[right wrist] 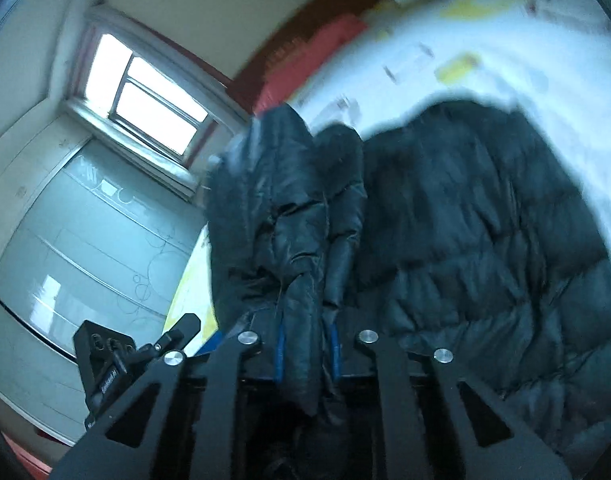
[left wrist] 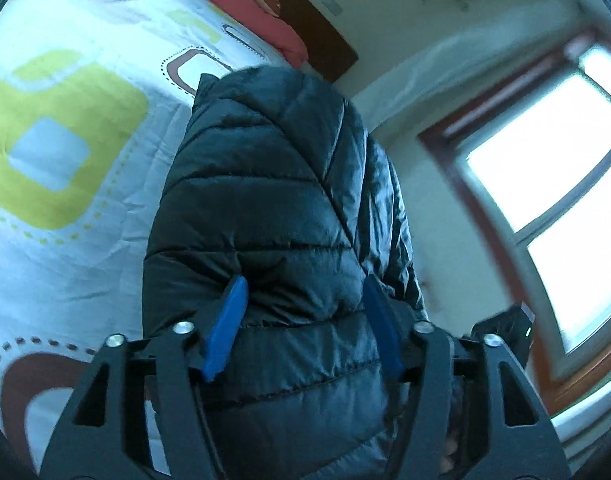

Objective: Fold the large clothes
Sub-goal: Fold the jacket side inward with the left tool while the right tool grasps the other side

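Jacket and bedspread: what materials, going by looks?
Jacket: looks like glossy synthetic shell, likely nylon or polyester, padded; sheen and stitched puffy quilting show it. Bedspread: matte woven fabric, probably cotton blend; fine creases, printed squares.

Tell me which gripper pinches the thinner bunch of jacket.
The right gripper: its blue fingers stand close together on a narrow fold of the black puffer jacket; the left gripper straddles a thick bulk.

Glossy black quilted jacket [left wrist: 265, 200]; white bedspread [left wrist: 85, 260] with yellow-green and brown squares; red pillow [left wrist: 253, 12].
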{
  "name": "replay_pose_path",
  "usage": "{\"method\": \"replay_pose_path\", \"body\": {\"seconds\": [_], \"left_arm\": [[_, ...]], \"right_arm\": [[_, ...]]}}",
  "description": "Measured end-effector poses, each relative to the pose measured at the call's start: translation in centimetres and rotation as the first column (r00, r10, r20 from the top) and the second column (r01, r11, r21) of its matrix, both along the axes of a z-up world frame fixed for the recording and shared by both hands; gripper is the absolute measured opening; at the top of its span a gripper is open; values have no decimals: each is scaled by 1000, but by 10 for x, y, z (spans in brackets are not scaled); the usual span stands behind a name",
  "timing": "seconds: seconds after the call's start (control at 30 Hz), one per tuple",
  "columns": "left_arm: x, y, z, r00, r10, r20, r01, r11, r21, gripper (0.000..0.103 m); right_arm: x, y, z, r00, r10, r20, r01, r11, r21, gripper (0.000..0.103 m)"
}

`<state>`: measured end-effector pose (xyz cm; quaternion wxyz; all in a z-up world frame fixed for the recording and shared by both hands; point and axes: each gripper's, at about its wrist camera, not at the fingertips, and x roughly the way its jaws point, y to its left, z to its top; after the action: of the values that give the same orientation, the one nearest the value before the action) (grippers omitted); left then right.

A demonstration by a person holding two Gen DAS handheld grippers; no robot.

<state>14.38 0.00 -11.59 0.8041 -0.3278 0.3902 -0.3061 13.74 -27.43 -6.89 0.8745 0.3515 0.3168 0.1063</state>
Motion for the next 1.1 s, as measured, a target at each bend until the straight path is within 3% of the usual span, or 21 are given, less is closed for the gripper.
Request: {"method": "replay_pose_path", "body": {"seconds": [0.07, 0.17, 0.33, 0.37, 0.43, 0.53, 0.6, 0.67, 0.8, 0.9, 1.0, 1.03, 1.07, 1.1], "left_arm": [[-2, 7, 7, 1000, 16, 10, -15, 998, -54, 71], [-5, 9, 13, 999, 39, 28, -36, 995, -92, 79], [-2, -29, -4, 999, -21, -41, 18, 997, -71, 80], [-2, -34, -6, 999, -23, -42, 21, 998, -52, 80], [-4, -51, -8, 999, -26, -21, 27, 998, 55, 80], [-3, -75, -10, 998, -52, 18, 47, 972, 229, 80], [-4, -81, -9, 997, -66, 45, 51, 959, 279, 80], [-6, -74, -7, 997, -63, 42, 51, 968, 244, 80], [-18, -47, -5, 999, -42, 5, 41, 992, 123, 80], [-36, -39, -5, 998, -56, 18, 54, 992, 116, 83], [-43, -43, -15, 998, -60, 8, 58, 984, 168, 85], [-41, -48, -21, 999, -47, -8, 48, 974, 221, 85], [-42, -51, -23, 999, -47, -21, 50, 971, 232, 85], [-40, -53, -28, 998, -48, -33, 54, 970, 236, 85]], "right_arm": [[-10, -10, 25, 998, -32, 59, 35, 998, -45, 14], [-22, -30, 34, 995, -72, 73, 76, 996, -56, 14], [-39, -72, 2, 984, -176, -31, 174, 983, -53, 14], [-40, -78, -10, 980, -190, -65, 187, 981, -48, 14], [-42, -85, -32, 972, -201, -118, 199, 979, -30, 15], [-45, -95, -58, 971, -190, -145, 200, 978, 60, 19], [-41, -97, -60, 972, -177, -156, 192, 978, 83, 22], [-42, -97, -56, 973, -162, -164, 179, 980, 91, 25], [-54, -100, -37, 973, -151, -176, 165, 984, 70, 43], [-75, -97, -23, 977, -144, -158, 154, 986, 57, 58], [-84, -91, -30, 976, -105, -193, 115, 993, 40, 56], [-83, -89, -34, 969, -104, -223, 110, 994, 14, 36], [-81, -89, -44, 958, -112, -263, 109, 994, -26, 28], [-78, -89, -55, 952, -120, -281, 112, 993, -44, 26]]}}
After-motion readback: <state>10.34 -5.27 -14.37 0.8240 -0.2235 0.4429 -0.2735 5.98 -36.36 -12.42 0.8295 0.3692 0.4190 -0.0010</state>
